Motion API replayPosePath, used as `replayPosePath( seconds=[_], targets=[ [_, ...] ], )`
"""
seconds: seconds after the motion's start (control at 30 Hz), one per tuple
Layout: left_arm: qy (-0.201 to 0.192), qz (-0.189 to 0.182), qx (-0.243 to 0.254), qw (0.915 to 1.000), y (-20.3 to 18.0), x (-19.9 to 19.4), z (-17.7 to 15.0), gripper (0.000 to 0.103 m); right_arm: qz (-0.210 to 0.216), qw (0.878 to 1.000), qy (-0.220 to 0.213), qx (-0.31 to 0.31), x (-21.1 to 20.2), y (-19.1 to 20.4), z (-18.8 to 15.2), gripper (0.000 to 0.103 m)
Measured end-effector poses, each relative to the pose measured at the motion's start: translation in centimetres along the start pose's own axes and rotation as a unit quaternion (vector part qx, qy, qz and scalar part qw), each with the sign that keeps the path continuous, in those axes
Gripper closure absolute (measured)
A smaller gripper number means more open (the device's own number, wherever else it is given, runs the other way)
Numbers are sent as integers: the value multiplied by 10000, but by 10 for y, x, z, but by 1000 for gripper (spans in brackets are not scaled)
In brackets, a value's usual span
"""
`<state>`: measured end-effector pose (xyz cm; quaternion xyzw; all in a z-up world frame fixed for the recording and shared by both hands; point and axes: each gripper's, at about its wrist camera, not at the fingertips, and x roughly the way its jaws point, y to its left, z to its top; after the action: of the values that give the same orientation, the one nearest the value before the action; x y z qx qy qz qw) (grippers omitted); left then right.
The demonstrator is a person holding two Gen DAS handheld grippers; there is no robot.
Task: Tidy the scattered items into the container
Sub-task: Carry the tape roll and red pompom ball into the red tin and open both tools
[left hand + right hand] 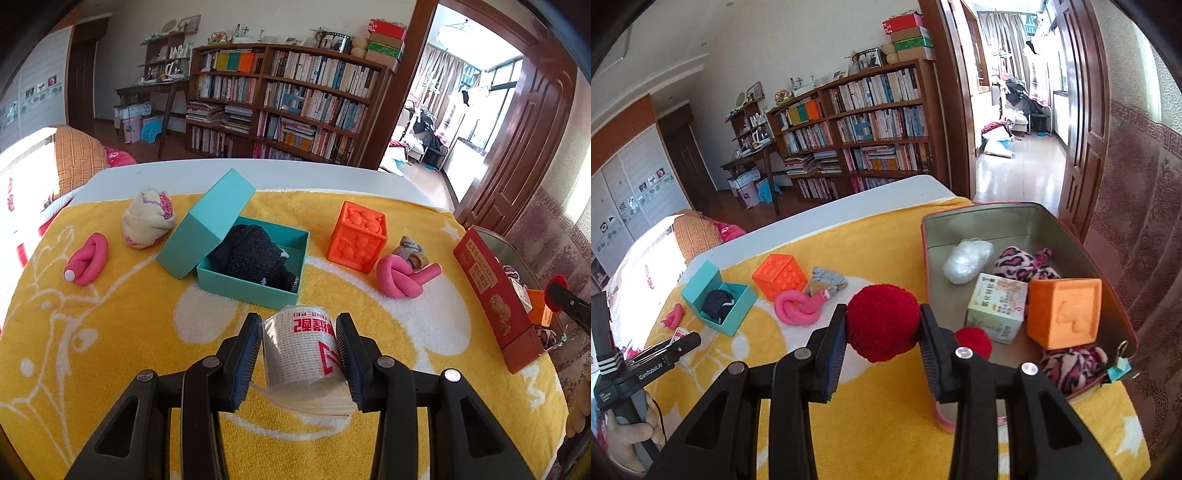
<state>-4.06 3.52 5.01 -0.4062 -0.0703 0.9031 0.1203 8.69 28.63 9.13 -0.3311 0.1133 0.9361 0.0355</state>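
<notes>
Yellow towel (886, 424) lies bare beside the tin (997, 218) rim.

White tabletop (303, 168), most of it under a yellow towel (122, 332) with white pattern. Landmark: open teal box (255, 258), near the towel's middle, lid leaning on its left side, dark knit item inside. Left of it: rolled cream sock (147, 219) and a pink foam twist (88, 260). Right of it: orange embossed cube (357, 236), then a knotted pink foam tube (402, 278) touching a grey sock bundle (410, 253). Far right, at towel edge: red metal tin (491, 295).
</notes>
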Motion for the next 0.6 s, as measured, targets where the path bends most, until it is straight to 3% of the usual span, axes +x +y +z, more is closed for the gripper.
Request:
replayPosePath(
  seconds=[0.2, 0.4, 0.6],
  targets=[
    [111, -289, 271, 9992, -36, 1, 0, 60, -567, 9982, -164, 131, -14, -46, -3, 62],
    [42, -509, 554, 9972, -75, -7, 9, 60, -520, 9982, -88, 292, -9, -67, -10, 60],
    [-28, -807, 937, 9923, -129, -10, 21, 60, -355, 9966, -307, 674, -17, -83, -14, 54]
  ],
)
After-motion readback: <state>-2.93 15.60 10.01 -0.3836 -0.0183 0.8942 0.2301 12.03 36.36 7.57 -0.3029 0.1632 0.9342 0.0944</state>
